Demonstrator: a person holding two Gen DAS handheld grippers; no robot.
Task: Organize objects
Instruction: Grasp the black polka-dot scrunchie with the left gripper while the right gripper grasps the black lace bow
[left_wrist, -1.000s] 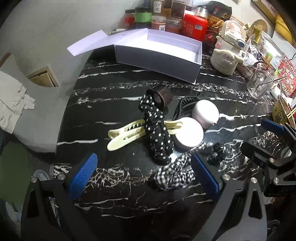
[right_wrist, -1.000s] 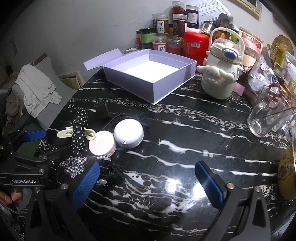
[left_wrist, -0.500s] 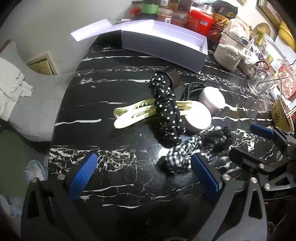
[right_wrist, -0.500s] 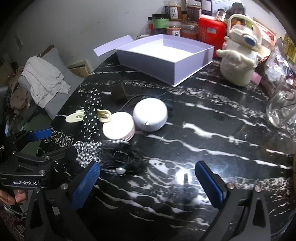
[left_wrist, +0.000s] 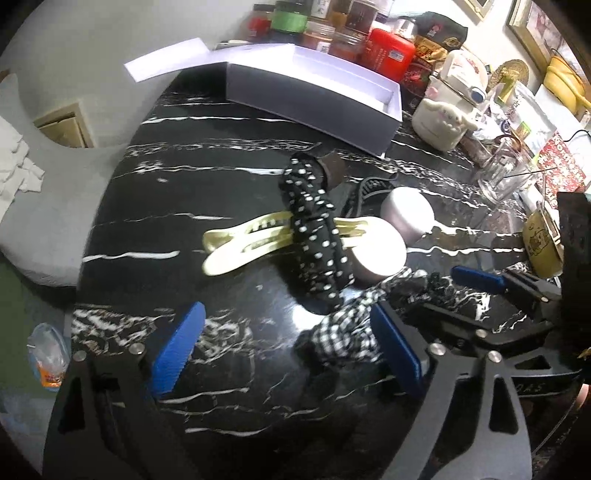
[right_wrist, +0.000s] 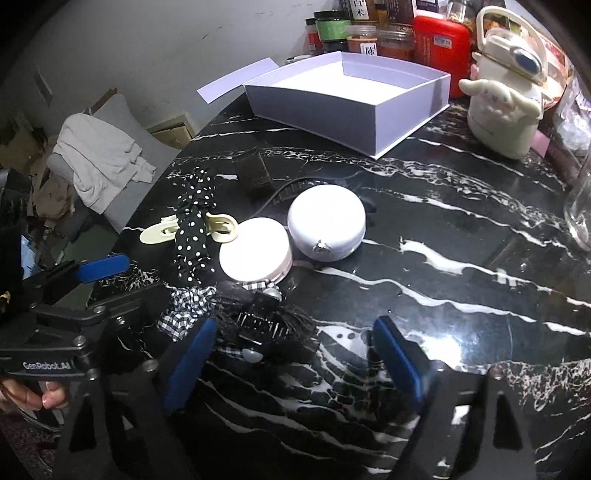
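A pile of hair things lies on the black marble table (left_wrist: 155, 236): a polka-dot scrunchie (left_wrist: 314, 236) across a cream hair clip (left_wrist: 236, 245), a pink round case (left_wrist: 384, 254), a pale round case (right_wrist: 327, 229) and a checked scrunchie (left_wrist: 343, 332). My left gripper (left_wrist: 286, 349) hangs over the near edge of the pile. Its jaws are closing, with the checked scrunchie beside its right pad and nothing pressed. My right gripper (right_wrist: 295, 362) is closing too. A black lace clip with pearls (right_wrist: 262, 325) lies between its fingers, untouched. An open lavender box (right_wrist: 351, 96) stands behind, empty.
Jars and a red tin (right_wrist: 439, 40) line the back wall. A cream character bottle (right_wrist: 506, 107) and a glass mug (left_wrist: 502, 173) stand to the right. A grey chair with a pale cloth (right_wrist: 99, 158) sits off the left edge. A hand (right_wrist: 33, 397) grips the left tool.
Both grippers have tilted down and come closer to the pile, and their jaws have narrowed a little. The objects on the table lie where they were.
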